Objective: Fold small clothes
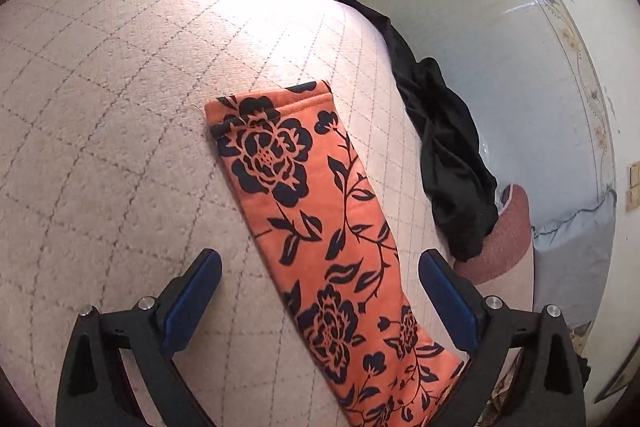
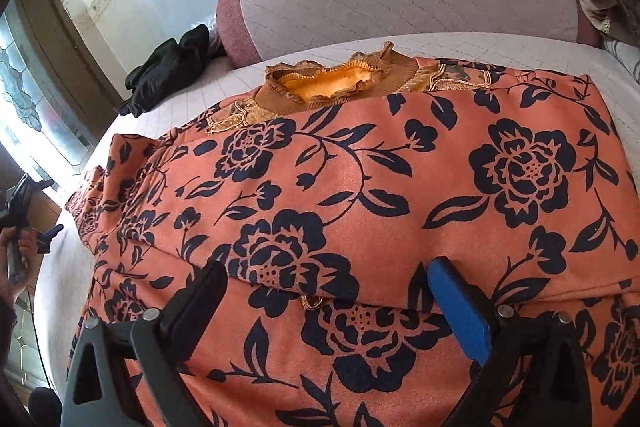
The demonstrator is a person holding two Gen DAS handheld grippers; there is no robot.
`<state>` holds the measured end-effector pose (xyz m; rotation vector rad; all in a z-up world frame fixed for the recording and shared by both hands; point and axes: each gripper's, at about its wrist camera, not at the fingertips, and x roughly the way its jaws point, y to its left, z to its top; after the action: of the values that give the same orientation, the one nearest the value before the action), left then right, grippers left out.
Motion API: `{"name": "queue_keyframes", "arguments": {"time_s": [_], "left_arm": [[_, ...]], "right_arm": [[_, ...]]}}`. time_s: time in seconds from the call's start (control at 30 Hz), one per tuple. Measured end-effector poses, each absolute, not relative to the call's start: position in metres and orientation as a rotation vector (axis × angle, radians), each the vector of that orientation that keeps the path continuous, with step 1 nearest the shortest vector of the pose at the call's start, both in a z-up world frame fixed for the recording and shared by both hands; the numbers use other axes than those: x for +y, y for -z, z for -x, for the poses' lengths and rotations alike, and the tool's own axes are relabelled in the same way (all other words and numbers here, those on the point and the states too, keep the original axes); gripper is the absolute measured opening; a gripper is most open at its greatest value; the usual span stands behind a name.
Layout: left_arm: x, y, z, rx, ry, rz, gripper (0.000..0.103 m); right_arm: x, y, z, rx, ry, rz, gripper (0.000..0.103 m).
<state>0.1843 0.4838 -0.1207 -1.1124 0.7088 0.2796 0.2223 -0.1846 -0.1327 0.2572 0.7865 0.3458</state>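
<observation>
Two pairs of jaws stand wide apart, and neither has hold of anything. The orange floral top (image 2: 360,195) lies spread on the quilted bed (image 1: 100,107), its body already doubled over so that a fold edge runs across the right wrist view, with the ruffled brown collar (image 2: 332,83) at the far side. One sleeve (image 1: 304,195) stretches out flat and straight from the body, cuff end farthest from the left gripper (image 1: 320,279).

Judging by the soft nap and the way it drapes, the fabric is light, limp and slightly plush, not slippery; it should crease easily but sag and slump if lifted by a single point. Good places to take hold are, I think, the hemmed cuff of the sleeve, where the stitching gives some body, and the doubled fold edge of the torso, where two layers can be pinched together.

The left gripper hovers above the near part of the sleeve, tilted downward, its blue pads (image 1: 192,291) straddling the cloth without touching it. The right gripper (image 2: 328,291) also slants down over the torso, low above the fold edge; whether its tips rest on the cloth I cannot tell. At the left edge of the right wrist view a hand (image 2: 18,255) grips the handle of the other tool.

A black garment (image 1: 448,163) lies crumpled by the bed's edge, well apart from the top.
</observation>
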Motion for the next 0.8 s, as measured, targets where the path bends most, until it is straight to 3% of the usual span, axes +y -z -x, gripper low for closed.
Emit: {"name": "queue_keyframes", "arguments": {"time_s": [0.17,0.27,0.33,0.43,0.57,0.8], "left_arm": [[0.495,0.123,-0.199,0.674,-0.295,1.083,0.091],[0.500,0.126,-0.206,0.707,-0.376,1.062,0.059],[0.507,0.132,-0.210,0.766,-0.475,1.048,0.004],[0.507,0.126,-0.212,0.784,-0.504,1.024,0.004],[0.450,0.053,-0.222,0.715,-0.490,0.665,0.004],[0.231,-0.100,-0.201,0.462,-0.015,0.299,0.004]], "right_arm": [[-0.181,0.134,-0.221,0.775,-0.330,-0.222,0.103],[-0.180,0.135,-0.221,0.772,-0.327,-0.216,0.103],[-0.183,0.135,-0.221,0.766,-0.335,-0.231,0.103],[-0.187,0.136,-0.221,0.757,-0.350,-0.259,0.103],[-0.188,0.136,-0.221,0.756,-0.354,-0.268,0.103],[-0.198,0.137,-0.219,0.734,-0.385,-0.335,0.103]]}}
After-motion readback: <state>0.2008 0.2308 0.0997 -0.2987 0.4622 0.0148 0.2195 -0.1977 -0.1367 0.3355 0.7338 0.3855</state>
